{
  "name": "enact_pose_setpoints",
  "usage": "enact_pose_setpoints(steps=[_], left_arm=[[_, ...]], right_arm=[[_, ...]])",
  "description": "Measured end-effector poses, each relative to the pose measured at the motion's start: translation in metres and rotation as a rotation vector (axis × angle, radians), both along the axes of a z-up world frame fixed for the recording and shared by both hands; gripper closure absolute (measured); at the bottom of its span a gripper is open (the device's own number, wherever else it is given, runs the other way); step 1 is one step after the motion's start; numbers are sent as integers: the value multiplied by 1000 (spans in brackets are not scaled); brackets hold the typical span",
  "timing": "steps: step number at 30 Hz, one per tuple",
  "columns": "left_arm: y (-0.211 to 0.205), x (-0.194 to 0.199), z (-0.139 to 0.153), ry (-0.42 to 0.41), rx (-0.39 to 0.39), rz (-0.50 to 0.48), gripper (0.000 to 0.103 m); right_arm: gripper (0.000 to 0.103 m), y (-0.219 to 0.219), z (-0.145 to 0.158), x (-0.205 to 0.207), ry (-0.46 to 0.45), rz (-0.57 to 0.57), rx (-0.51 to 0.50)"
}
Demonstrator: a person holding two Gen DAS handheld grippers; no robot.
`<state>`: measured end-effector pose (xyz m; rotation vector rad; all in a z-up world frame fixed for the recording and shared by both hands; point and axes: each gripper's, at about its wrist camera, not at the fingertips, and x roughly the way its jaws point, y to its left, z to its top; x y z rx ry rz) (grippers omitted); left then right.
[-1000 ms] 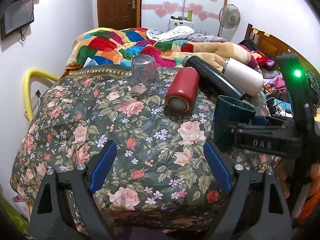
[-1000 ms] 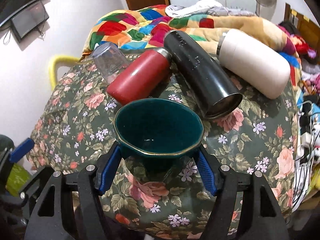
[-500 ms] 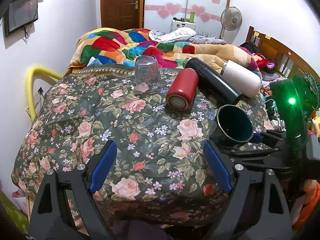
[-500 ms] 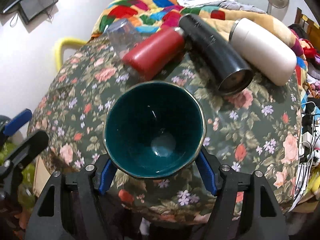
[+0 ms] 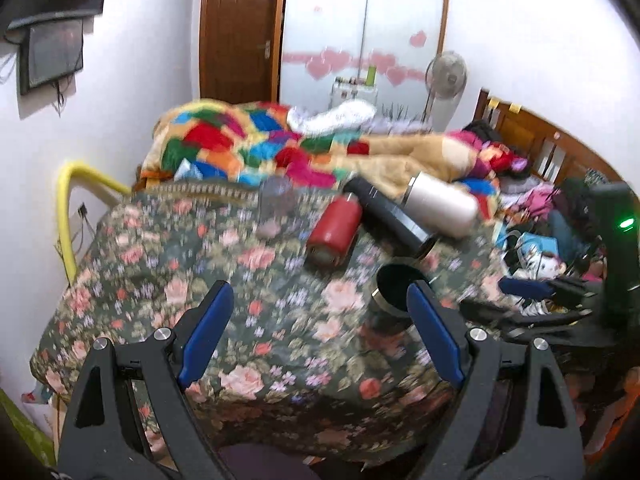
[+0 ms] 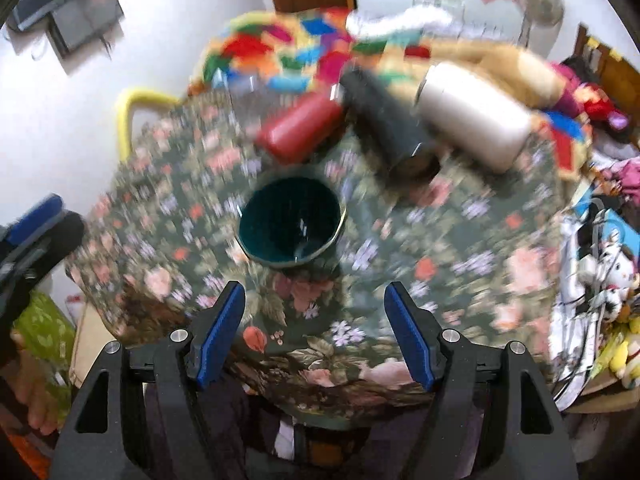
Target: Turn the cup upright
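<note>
The dark green cup (image 6: 291, 225) with a gold rim stands upright on the floral tablecloth (image 6: 460, 248), mouth up. It also shows in the left wrist view (image 5: 394, 300), near the table's right front. My right gripper (image 6: 316, 338) is open and empty, drawn back toward the table's front edge, apart from the cup. My left gripper (image 5: 320, 338) is open and empty over the front of the table. Both views are blurred by motion.
A red flask (image 5: 334, 232), a black flask (image 5: 390, 216) and a white flask (image 5: 440, 204) lie on their sides at the back. A clear glass (image 5: 276, 200) stands upside down at the back left. A bed with a colourful quilt (image 5: 240, 140) lies behind the table.
My right gripper has let go of the green cup, which now stands upright on the cloth, and has pulled back and up. My left gripper has also drawn back.
</note>
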<state>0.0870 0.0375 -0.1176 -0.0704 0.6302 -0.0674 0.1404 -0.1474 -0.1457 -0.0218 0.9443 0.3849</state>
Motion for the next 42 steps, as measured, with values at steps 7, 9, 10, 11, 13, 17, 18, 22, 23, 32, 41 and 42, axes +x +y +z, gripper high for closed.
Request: enact_pose_setpoints(steps=[7,9,10,11,13,17,18,22,23,32,41,42], left_arm=[[-18,-48,72,-231,-2,-8,12],[-22,-64,90,-303,-2,-5,9],[-23,-73,98,-338,-3,-5,7],[-25,-79,104,-364,-3,-5,6],[-30,-94,115,-420,7,-1,1],[-37,-112,124,-482,39,19,0],[-39,-115,124,-484,45,24,0],[-41,-121,121,-483,59,44,0],[-41,-123,120,-482,58,45,0],[-42,-132,119,-482,50,44,0],[-44,-135,118,-478,53,38,0],[-44,-135,117,-477,53,39,0]], right_arm=[[34,-31,114,-72,-418,-59,83],[31,-33,133,-87,-508,-76,94],[28,-34,141,-96,-555,-90,100],[26,-36,150,-108,-610,-107,111],[20,-36,157,-119,-660,-124,127],[15,-39,164,-140,-743,-156,135],[12,-38,164,-143,-754,-163,132],[0,-37,161,-147,-777,-187,125],[0,-37,160,-147,-777,-191,124],[0,-42,159,-160,-773,-186,119],[0,-39,158,-170,-777,-175,105],[0,-39,158,-170,-776,-177,107]])
